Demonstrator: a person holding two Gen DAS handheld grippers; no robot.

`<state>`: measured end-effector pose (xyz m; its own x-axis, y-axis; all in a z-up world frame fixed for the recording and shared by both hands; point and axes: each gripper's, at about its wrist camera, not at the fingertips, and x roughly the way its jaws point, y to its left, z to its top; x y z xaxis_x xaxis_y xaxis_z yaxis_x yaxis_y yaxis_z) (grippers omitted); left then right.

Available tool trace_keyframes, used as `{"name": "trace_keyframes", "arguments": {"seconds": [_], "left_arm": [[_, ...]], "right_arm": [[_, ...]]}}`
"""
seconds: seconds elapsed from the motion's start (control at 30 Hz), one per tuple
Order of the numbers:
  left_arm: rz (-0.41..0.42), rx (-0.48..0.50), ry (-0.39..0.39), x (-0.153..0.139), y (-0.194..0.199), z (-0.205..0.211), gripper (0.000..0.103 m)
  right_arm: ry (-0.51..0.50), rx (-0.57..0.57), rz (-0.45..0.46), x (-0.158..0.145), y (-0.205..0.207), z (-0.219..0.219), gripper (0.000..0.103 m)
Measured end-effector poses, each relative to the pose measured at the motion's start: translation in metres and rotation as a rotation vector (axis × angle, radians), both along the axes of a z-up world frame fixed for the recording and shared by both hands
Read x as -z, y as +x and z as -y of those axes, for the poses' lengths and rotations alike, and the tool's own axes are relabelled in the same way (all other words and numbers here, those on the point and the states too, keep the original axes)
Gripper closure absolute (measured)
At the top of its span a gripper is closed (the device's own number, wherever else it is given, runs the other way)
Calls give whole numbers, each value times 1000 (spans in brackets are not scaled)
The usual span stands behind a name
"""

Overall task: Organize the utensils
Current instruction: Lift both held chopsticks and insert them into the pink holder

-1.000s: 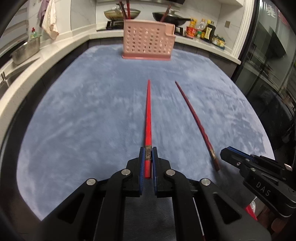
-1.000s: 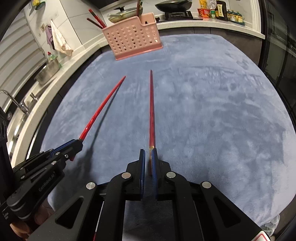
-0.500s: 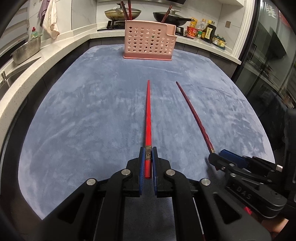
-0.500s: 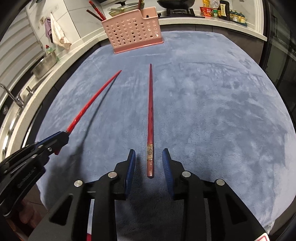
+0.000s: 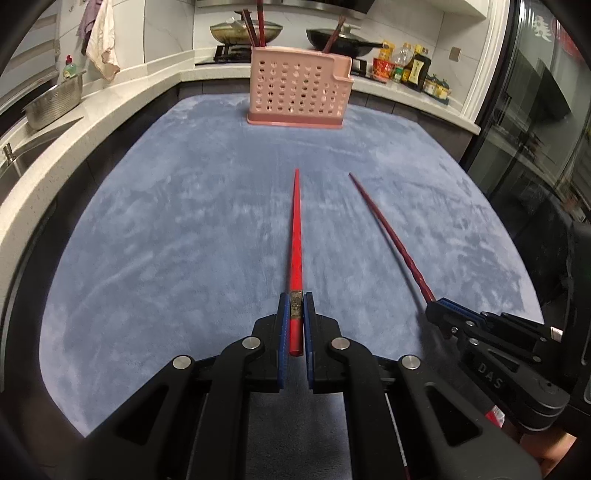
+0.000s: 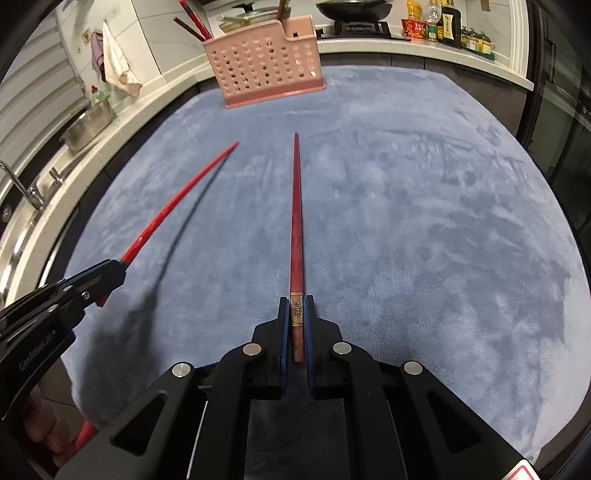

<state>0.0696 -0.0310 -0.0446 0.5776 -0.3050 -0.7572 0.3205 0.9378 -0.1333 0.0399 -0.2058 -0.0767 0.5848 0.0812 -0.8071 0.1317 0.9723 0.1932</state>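
The left hand-held gripper [image 5: 294, 314] is pinching a bright red chopstick [image 5: 296, 236] near its thick end, just behind a small metal band; its blue pads press on both sides of the stick, which points forward and away over a blue-grey cloth [image 5: 166, 229] spread on the counter [image 5: 122, 107]. The right hand-held gripper [image 6: 296, 314] likewise has its pads pressed onto a darker red chopstick [image 6: 296, 214], gripping it at its decorated gold band, with the thin tip aimed toward the far end of the cloth. In the left wrist view the right hand-held gripper shows at the lower right with its chopstick slanting up and left; in the right wrist view the left hand-held gripper appears at the lower left, its chopstick casting a dark shadow on the cloth, so that stick is raised off the surface. At the far edge of the cloth stands a pink perforated utensil holder [image 5: 299, 92], upright, with several dark red chopsticks [image 5: 255, 26] already sticking out of its top. It is well apart from both held chopsticks. Behind it sit pans on a stove [image 5: 243, 31] and a row of bottles [image 5: 410, 66]; a metal basin [image 5: 51, 103] rests on the counter at the left beside a hanging towel [image 5: 101, 44].
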Motion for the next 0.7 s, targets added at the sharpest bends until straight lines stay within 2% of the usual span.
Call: {"name": "trace_keyframes", "arguments": {"seconds": [0.2, 0.47, 0.7], "left_arm": [[56, -12, -33, -31, 4, -6, 96], [172, -38, -68, -88, 21, -16, 96], [261, -63, -75, -127, 48, -18, 96]], "right_arm": [[25, 0, 84, -39, -5, 4, 96], [29, 8, 234, -110, 0, 17, 96], [39, 16, 319, -150, 17, 33, 96]]}}
